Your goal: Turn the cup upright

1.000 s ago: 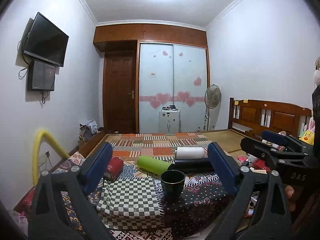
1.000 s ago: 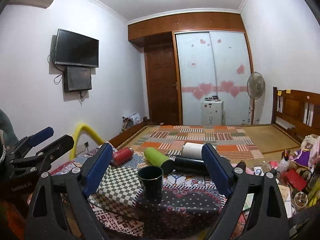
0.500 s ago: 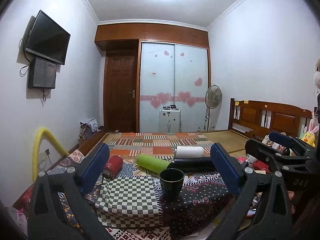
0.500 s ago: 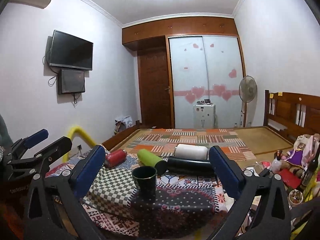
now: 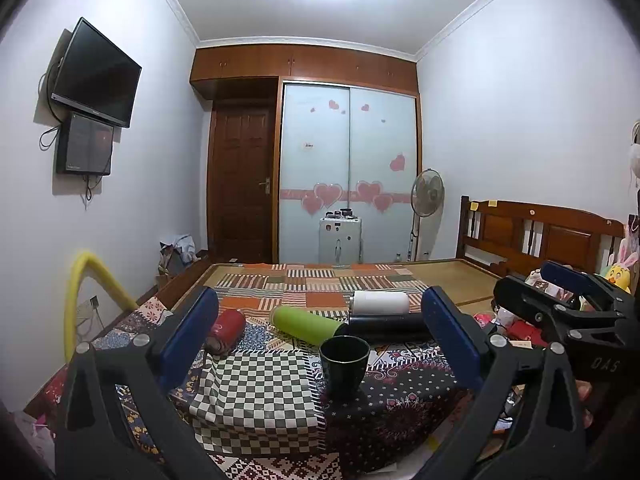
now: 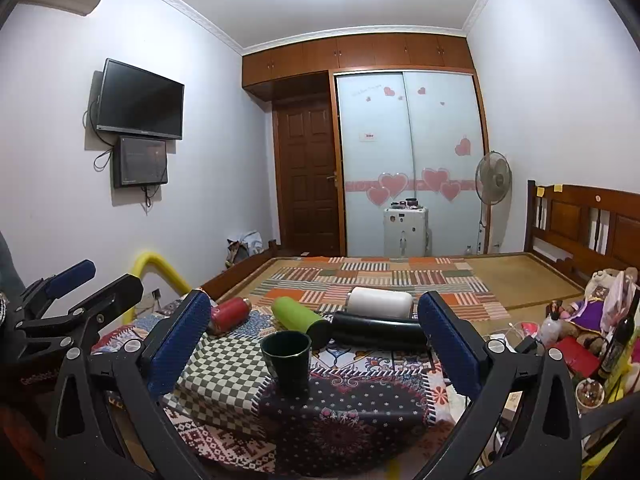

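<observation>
Cup [image 5: 344, 364], dark green with a thin pale rim, stands mouth up on a patchwork cloth [image 5: 256, 400] spread over the surface in front of me, so I judge the flip already done. It sits between the spread blue pads of both my tools without touching either. My left gripper [image 5: 320, 344] is released and holds nothing. My right gripper [image 6: 312, 344] is likewise spread wide and empty. Just behind the cup four bottles lie on their sides: a red bottle [image 5: 225, 330], a lime green bottle [image 5: 306, 322], a black bottle [image 5: 386, 326] and a white bottle [image 5: 380, 303]. The cup looks small, stiff and glossy, probably ceramic, so light to lift but slippery and breakable. I would pinch it across the middle of its wall, squeezing gently, since the soft cloth could let it tip
</observation>
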Demonstrator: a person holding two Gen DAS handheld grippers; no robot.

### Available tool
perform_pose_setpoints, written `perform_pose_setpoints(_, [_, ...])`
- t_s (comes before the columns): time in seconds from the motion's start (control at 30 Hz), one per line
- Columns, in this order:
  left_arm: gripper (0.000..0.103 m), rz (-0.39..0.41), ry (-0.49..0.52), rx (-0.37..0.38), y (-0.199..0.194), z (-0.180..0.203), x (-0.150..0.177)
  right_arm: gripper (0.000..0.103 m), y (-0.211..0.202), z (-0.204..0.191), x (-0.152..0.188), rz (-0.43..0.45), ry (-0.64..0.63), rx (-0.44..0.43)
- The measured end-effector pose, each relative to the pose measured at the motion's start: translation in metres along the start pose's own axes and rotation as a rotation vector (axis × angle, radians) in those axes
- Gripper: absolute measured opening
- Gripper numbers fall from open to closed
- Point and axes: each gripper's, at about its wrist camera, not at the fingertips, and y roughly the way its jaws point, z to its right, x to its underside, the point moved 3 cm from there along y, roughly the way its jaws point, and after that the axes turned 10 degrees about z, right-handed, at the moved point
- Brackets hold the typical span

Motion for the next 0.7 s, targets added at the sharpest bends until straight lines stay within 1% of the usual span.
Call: perform_pose_setpoints(0.7, [0.103, 0.000, -0.001, 0.002, -0.0009, 0.0035, -0.0015, 0.103, -0.0007, 0.0013, -0.0010, 0.001, 0.002, 0.003])
